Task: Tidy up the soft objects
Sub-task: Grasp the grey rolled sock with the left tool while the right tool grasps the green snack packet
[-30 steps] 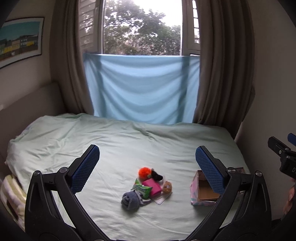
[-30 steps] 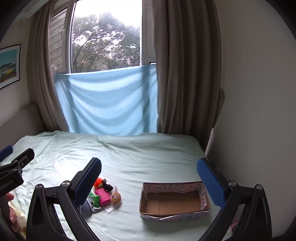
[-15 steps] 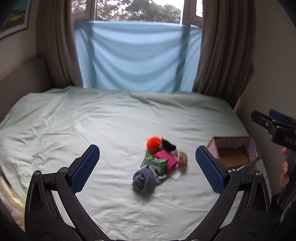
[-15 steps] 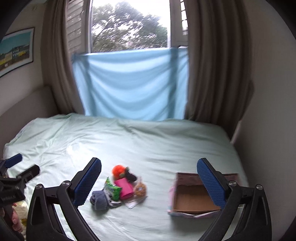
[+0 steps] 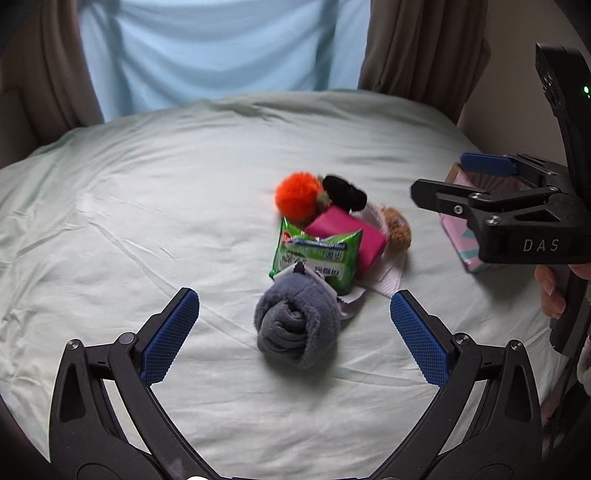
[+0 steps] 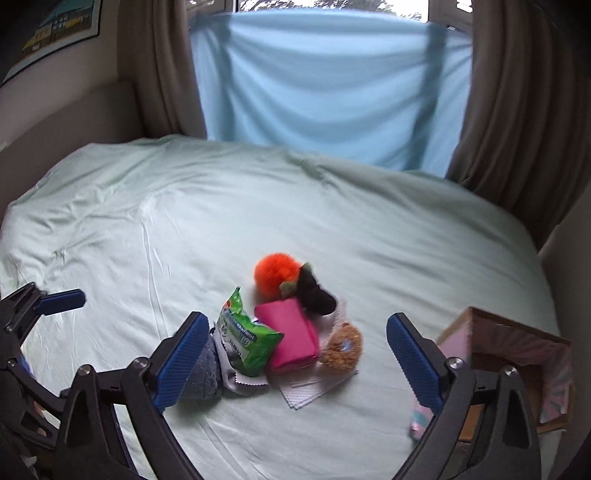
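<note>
Approach step, I'd say: the left tool [image 5: 294, 326] is hovering wide apart over the grey rolled sock [image 5: 297, 325] on the bed [image 5: 147, 206], right tool [image 6: 295, 347] also gaping, empty. Next it needs lowering and pinching, then the box [image 6: 517, 350].

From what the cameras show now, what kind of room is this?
Most likely a bedroom. A bed with a pale green sheet fills the view, brown curtains hang by a window behind it, and a framed picture hangs on the wall.
</note>
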A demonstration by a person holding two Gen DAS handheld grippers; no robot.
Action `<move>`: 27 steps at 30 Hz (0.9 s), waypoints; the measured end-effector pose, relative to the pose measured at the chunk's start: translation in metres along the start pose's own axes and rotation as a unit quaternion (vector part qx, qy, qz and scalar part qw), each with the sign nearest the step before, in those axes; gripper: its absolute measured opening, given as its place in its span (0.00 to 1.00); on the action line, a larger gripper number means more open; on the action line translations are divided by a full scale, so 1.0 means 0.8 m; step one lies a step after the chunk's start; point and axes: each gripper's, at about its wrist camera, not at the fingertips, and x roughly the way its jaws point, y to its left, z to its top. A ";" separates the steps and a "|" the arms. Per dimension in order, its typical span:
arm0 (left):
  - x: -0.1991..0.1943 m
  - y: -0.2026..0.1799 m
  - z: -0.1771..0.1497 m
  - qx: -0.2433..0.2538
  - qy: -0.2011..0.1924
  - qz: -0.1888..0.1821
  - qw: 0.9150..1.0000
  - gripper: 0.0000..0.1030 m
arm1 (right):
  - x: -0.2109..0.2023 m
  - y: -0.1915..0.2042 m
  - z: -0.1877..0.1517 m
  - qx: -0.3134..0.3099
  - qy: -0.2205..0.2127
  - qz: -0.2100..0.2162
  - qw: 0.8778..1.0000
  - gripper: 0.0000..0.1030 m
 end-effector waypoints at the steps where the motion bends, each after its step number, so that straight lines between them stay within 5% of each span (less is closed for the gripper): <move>1: 0.013 0.001 -0.004 0.003 0.004 -0.003 1.000 1.00 | 0.018 0.002 -0.005 -0.005 0.005 0.007 1.000 0.89; 9: 0.093 0.019 -0.030 0.012 0.028 -0.019 0.999 0.98 | 0.121 0.022 -0.024 -0.038 0.038 0.052 0.997 0.81; 15: 0.125 0.027 -0.042 0.005 0.050 -0.034 0.998 0.91 | 0.170 0.034 -0.032 -0.058 0.065 0.079 0.993 0.62; 27: 0.144 0.021 -0.053 -0.018 0.083 -0.082 0.993 0.62 | 0.179 0.045 -0.045 -0.043 0.083 0.139 0.986 0.45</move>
